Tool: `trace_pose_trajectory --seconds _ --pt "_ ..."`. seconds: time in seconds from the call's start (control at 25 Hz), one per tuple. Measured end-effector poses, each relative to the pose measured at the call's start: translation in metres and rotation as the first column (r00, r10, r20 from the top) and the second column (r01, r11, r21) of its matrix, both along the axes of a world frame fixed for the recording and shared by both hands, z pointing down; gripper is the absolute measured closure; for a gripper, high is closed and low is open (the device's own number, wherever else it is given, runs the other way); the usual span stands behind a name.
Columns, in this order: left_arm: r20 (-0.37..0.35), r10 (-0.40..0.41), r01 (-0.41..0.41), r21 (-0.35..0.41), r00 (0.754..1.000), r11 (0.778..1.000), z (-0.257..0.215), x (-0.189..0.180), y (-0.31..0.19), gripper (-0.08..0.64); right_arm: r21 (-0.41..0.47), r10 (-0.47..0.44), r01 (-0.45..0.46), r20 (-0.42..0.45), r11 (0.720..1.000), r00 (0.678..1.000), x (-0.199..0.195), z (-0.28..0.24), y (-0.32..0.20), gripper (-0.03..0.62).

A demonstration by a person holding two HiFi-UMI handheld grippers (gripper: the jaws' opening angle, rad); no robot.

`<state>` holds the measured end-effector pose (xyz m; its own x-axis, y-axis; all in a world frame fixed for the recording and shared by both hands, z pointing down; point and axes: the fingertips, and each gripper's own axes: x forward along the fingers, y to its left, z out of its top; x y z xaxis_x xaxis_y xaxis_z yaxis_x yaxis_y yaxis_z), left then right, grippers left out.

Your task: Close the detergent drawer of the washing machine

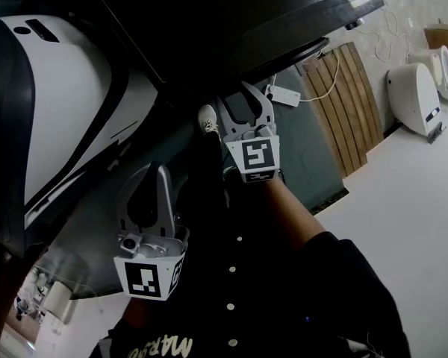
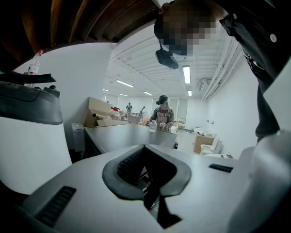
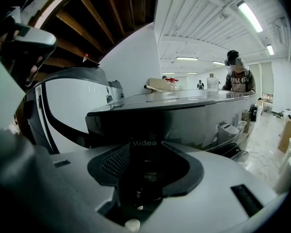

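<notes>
A dark glossy washing machine [image 1: 231, 28] fills the top of the head view. In the right gripper view its front panel [image 3: 184, 120] with a Midea logo stands just ahead of the jaws. I cannot make out a drawer edge on that panel. My right gripper [image 1: 239, 99] [image 3: 144, 147] points at the panel, open, with nothing between its fingers. My left gripper [image 1: 160, 171] [image 2: 144, 147] hangs lower and to the left, away from the dark machine. Its jaws meet at the tips and hold nothing.
A white machine [image 1: 60, 88] stands at the left, close to my left gripper. Wooden slats [image 1: 343, 103], a white power strip [image 1: 284, 94] and white fixtures [image 1: 414, 95] lie on the floor to the right. A person [image 3: 238, 76] stands behind a long grey counter [image 2: 126, 135].
</notes>
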<state>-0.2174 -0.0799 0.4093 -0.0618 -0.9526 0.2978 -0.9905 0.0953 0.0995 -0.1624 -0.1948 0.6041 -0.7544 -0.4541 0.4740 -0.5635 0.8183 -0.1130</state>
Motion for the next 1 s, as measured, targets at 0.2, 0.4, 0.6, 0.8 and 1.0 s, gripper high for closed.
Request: trace_pose_trajectory --seconds 0.2,0.4,0.6,0.8,1.0 --pt "0.004 -0.006 0.006 0.003 1.000 1.000 0.000 -0.004 -0.002 0.549 -0.016 0.005 -0.005 0.017 1.000 1.000 -0.003 -0.003 0.000 0.385" --pt "0.003 -0.001 0.001 0.002 1.000 1.000 0.000 -0.003 -0.002 0.549 -0.022 0.008 -0.008 0.004 1.000 1.000 -0.005 -0.002 -0.002 0.383" --pt "0.008 0.002 -0.002 0.005 1.000 1.000 -0.002 -0.003 -0.004 0.549 -0.011 -0.002 0.002 -0.003 1.000 1.000 -0.004 0.000 -0.002 0.384" --pt "0.015 0.004 -0.005 0.013 1.000 1.000 -0.006 -0.005 -0.006 0.549 -0.024 0.004 -0.004 -0.003 1.000 1.000 -0.004 0.002 0.000 0.385" --pt "0.024 0.016 -0.016 0.033 1.000 0.999 -0.013 -0.002 -0.010 0.549 -0.034 -0.018 0.017 -0.029 0.999 0.999 -0.005 0.002 0.000 0.390"
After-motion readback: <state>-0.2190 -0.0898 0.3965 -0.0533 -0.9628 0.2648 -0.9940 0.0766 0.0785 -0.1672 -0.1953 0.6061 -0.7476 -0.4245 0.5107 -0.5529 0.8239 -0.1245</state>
